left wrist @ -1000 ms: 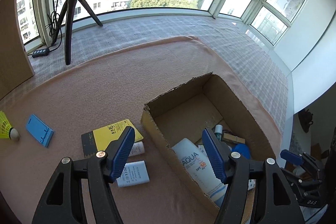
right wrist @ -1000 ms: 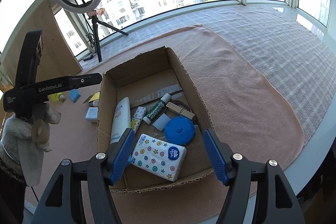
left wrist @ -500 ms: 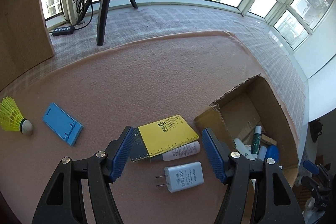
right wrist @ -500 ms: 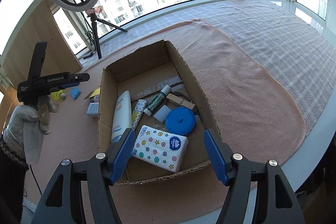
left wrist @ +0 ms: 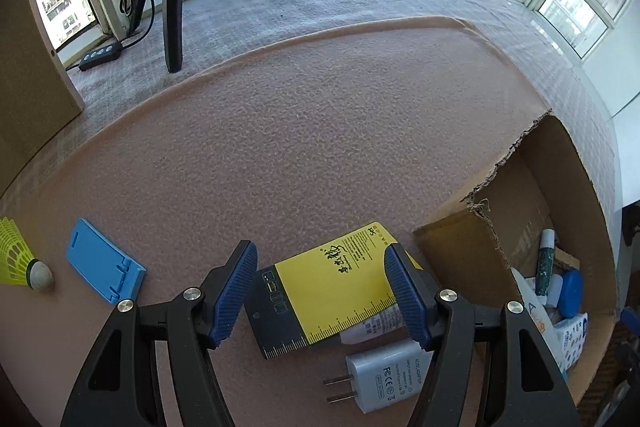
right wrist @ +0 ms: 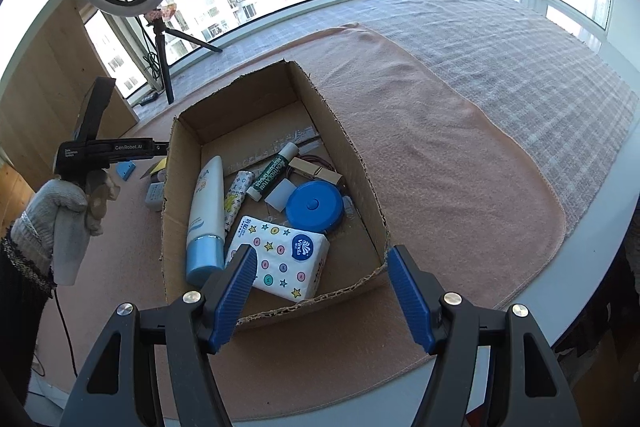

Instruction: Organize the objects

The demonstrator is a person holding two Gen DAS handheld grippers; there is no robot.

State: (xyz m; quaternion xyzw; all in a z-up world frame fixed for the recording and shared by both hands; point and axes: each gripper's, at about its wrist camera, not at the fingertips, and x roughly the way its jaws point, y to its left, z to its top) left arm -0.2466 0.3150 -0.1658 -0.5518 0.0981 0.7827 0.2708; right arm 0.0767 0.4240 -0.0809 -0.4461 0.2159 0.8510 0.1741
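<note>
**Box partly filled, five things left on the mat**

We judge the sorting to be well along but not done. In the right wrist view the cardboard box (right wrist: 360,163) sits in the middle of the frame on the pink mat (right wrist: 460,167) and already holds a white sunscreen tube (right wrist: 206,203) along its left wall, a small patterned tube (right wrist: 236,195), a dark green stick (right wrist: 272,173), a wooden clip (right wrist: 316,169), a round blue case (right wrist: 314,205) and a tissue pack (right wrist: 280,259) printed with stars and dots, nearest the lower edge of the box.

In the left wrist view we count what remains outside, to the left of the box. The yellow-and-black notebook (left wrist: 328,283) lies flat at lower centre, a ruler scale printed along its edge, with a small white tube (left wrist: 376,325) tucked partly under its lower right corner. A white plug adapter (left wrist: 384,375) lies just below that, prongs pointing left. Further left lie a blue phone stand (left wrist: 102,261) and, at the frame's left edge, a yellow shuttlecock (left wrist: 20,259).

The left gripper (left wrist: 320,295) hangs over the notebook with its tongs apart and nothing between them; we take the notebook to be the next pick. The right gripper (right wrist: 320,299) waits over the near edge of the box, tongs likewise apart and empty.
</note>
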